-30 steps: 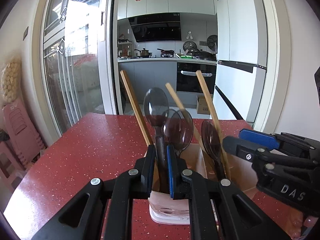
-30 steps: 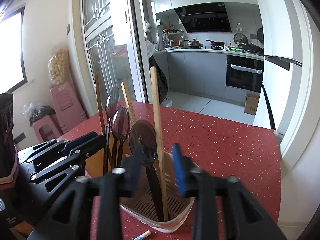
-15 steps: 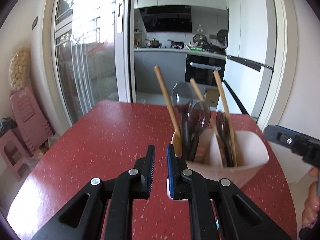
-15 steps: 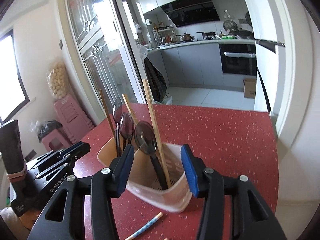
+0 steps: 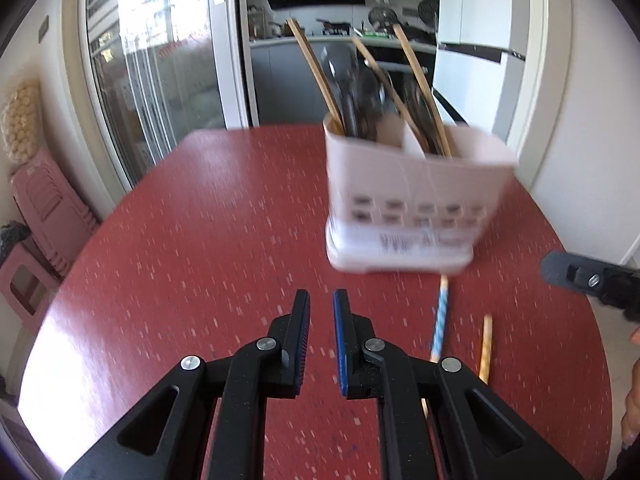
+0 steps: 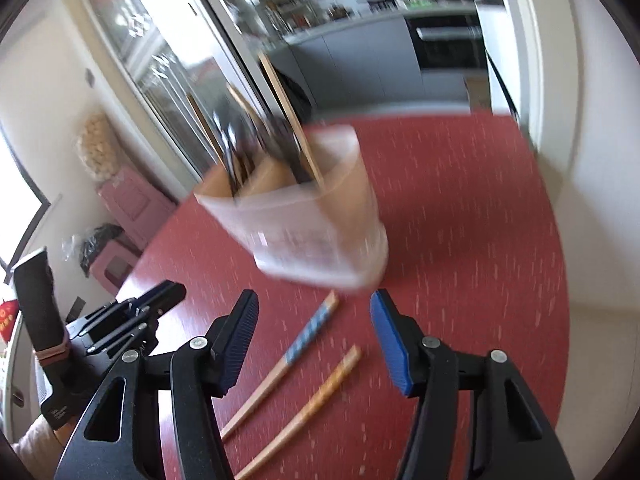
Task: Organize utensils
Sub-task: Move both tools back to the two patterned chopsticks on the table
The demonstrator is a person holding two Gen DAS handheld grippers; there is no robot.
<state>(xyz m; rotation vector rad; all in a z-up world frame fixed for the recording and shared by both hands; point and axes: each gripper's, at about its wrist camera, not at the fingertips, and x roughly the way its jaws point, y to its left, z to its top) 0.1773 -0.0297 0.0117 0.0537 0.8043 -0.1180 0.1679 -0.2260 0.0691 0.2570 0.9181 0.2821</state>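
Observation:
A pale pink utensil holder (image 5: 412,200) stands on the red table (image 5: 200,248), holding dark spoons (image 5: 356,96) and wooden chopsticks (image 5: 316,64). It also shows blurred in the right wrist view (image 6: 312,232). Two chopsticks lie on the table in front of it, one with a blue patterned end (image 6: 296,352) (image 5: 440,316) and one plain (image 6: 320,396) (image 5: 486,344). My left gripper (image 5: 321,312) is nearly shut and empty, well back from the holder. My right gripper (image 6: 314,320) is open and empty above the loose chopsticks.
The table's rounded edge (image 6: 560,280) runs close on the right by a white wall. Pink stools (image 5: 40,216) stand at the left beside a glass sliding door (image 5: 160,60). The kitchen lies beyond the doorway. The left gripper (image 6: 132,320) shows in the right wrist view.
Both grippers have pulled back and up from the holder. The left let go of a spoon in the holder. Two loose chopsticks on the table have come into view.

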